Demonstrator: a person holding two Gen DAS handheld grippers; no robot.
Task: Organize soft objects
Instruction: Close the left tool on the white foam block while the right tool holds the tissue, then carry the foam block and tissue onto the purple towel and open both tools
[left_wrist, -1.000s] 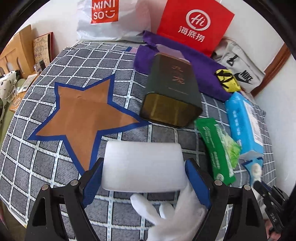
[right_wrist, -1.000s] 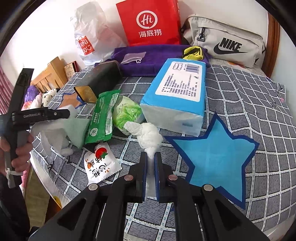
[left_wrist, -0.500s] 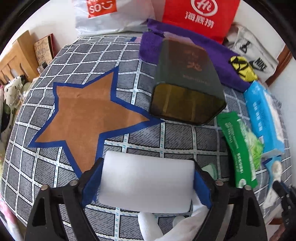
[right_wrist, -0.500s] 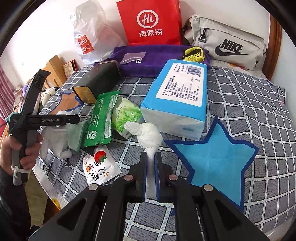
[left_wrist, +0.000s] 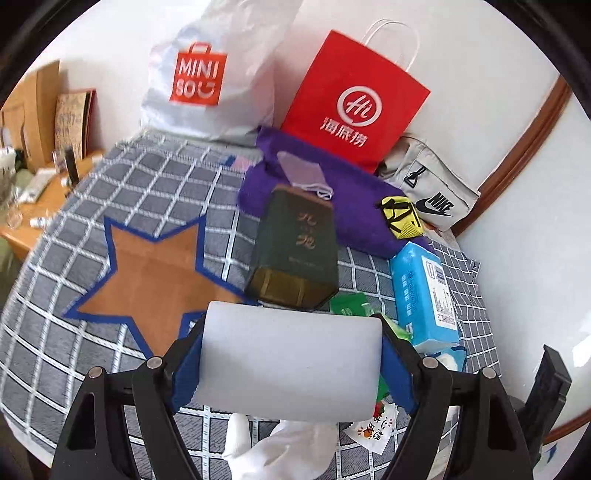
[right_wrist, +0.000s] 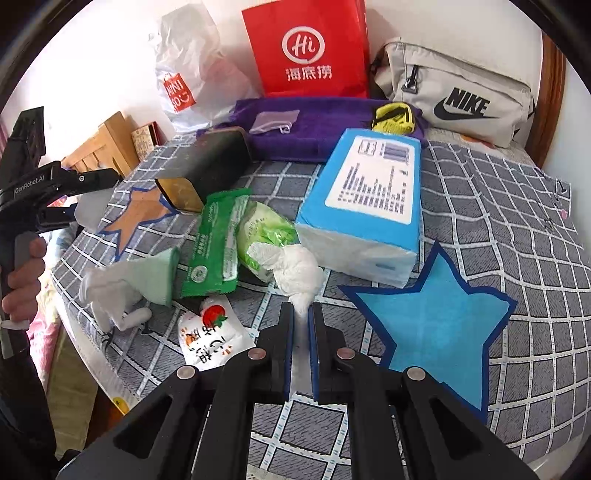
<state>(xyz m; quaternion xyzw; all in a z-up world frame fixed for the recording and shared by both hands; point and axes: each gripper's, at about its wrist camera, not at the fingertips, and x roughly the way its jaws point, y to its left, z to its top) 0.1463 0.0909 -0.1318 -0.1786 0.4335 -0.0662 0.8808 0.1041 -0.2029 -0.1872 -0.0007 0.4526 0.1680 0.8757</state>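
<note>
My left gripper (left_wrist: 291, 332) is shut on a white foam block (left_wrist: 288, 365), its blue pads pressing both ends, held above the bed. Just beyond it lies the brown star patch (left_wrist: 147, 273). A white glove (left_wrist: 280, 450) lies under the block on the bedspread. In the right wrist view the left gripper (right_wrist: 74, 195) hangs at the far left over the glove (right_wrist: 110, 295). My right gripper (right_wrist: 303, 314) is shut on the tail of a crumpled white tissue wad (right_wrist: 299, 269), left of the blue star patch (right_wrist: 439, 321).
A dark tin (left_wrist: 295, 251) lies on its side mid-bed. A blue tissue pack (right_wrist: 365, 203), green wipes pack (right_wrist: 218, 240) and small sachet (right_wrist: 210, 339) lie nearby. Purple towel (left_wrist: 354, 206), red bag (left_wrist: 354, 99) and grey Nike bag (right_wrist: 454, 92) line the back.
My left gripper has risen with the foam block and tilted up, away from the glove on the bed. The right gripper and its tissue wad have stayed put.
</note>
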